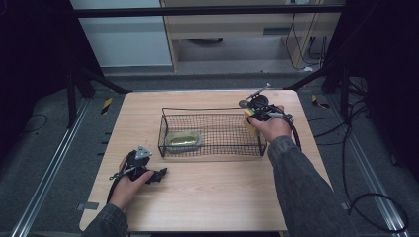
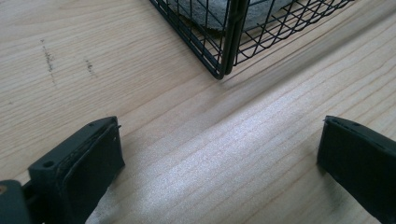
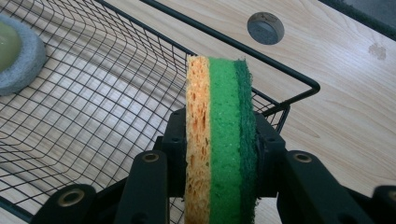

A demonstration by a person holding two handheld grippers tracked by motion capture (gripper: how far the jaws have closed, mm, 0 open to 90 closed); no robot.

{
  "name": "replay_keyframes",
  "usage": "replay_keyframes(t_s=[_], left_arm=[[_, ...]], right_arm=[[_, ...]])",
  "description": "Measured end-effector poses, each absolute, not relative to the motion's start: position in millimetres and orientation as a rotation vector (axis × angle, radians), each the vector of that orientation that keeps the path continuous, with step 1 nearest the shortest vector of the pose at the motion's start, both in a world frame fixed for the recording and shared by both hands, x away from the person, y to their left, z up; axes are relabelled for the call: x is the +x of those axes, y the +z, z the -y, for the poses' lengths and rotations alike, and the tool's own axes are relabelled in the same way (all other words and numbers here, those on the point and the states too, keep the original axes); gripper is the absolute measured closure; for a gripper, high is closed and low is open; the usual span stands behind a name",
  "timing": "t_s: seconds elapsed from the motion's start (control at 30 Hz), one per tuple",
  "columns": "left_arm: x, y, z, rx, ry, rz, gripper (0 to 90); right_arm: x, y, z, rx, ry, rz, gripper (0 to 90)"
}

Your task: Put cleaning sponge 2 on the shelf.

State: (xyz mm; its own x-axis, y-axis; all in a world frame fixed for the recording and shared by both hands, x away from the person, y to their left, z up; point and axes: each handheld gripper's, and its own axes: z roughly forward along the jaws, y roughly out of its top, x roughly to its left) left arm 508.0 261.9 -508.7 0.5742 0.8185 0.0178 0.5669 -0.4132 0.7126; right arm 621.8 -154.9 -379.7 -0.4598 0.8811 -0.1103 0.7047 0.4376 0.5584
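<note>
A black wire basket (image 1: 212, 132) stands on the middle of the wooden table; its corner (image 2: 223, 70) shows in the left gripper view. Inside it at the left lies a grey-rimmed, yellow-green oval sponge (image 1: 183, 139) (image 3: 16, 56). My right gripper (image 1: 253, 118) (image 3: 219, 154) hangs over the basket's right end, shut on a layered sponge of orange, light green and dark green (image 3: 219, 135), held on edge. My left gripper (image 1: 160, 175) (image 2: 219, 158) rests low over the table in front of the basket's left corner, open, nothing between its jaws.
A round grey hole (image 3: 265, 28) is set in the tabletop beyond the basket's right rim (image 3: 299, 77). Bare wood lies in front of the basket (image 1: 217, 187). Cables (image 1: 375, 197) trail on the floor at the right.
</note>
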Motion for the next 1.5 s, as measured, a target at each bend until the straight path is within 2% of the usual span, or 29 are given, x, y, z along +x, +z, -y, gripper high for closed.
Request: replay_keyframes(t_s=[0.9,1.5], left_arm=[[508.1,-508.8,-262.1,2.135,0.481,-1.099,0.0],[508.2,-508.7,-262.3,2.137,0.481,-1.096,0.0]], right_arm=[[632.0,-408.8,155.5,1.381,0.565,-2.323,65.1],[634.2,-412.7,150.7,1.386,0.537,-2.329,62.9]])
